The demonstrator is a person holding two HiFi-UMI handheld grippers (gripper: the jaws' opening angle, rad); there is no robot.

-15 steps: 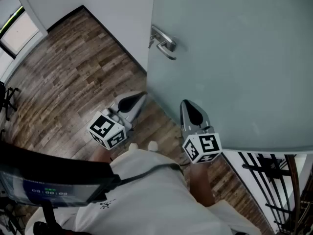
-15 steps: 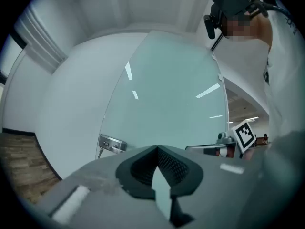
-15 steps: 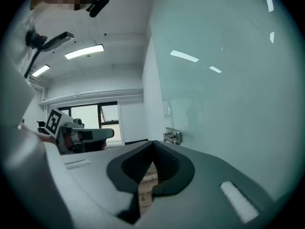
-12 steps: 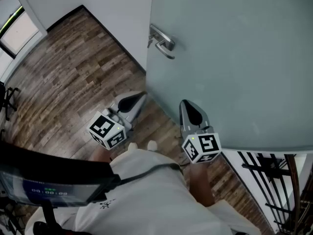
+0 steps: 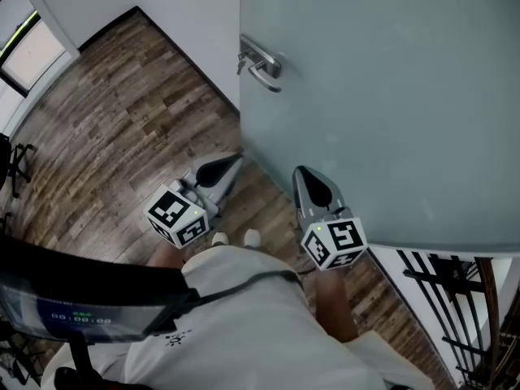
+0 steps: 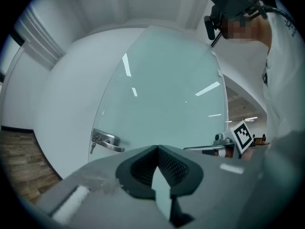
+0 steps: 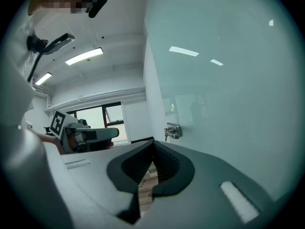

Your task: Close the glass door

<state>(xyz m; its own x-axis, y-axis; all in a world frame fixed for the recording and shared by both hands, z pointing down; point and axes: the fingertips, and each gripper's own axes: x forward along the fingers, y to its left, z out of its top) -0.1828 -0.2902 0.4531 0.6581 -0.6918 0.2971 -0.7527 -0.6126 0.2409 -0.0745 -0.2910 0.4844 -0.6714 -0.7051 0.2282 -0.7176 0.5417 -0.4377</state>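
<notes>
Straight ahead of the person, in the head view, a tall pale blue-green frosted glass door (image 5: 390, 96) filled the upper right of the scene, its free vertical edge standing in front of a plain white wall (image 5: 179, 15). A brushed silver lever handle (image 5: 262, 65) sat near that edge, and in the left gripper view a small key (image 6: 91, 148) hung from the lock plate below the lever. Brown wood-plank flooring (image 5: 122, 112) spread out to the left of the door. The left gripper (image 5: 231, 162) was held low over the planks, well below the handle and apart from the glass; its own view showed the two dark ribbed jaws pressed together at the tips with nothing between them. The right gripper (image 5: 302, 173) pointed along the face of the door close to its lower part, though whether it touched the glass could not be told; its jaws also met at the tips and gripped nothing. A black metal railing (image 5: 455, 299) stood at the lower right, beside the person's white shirt (image 5: 260, 323).
</notes>
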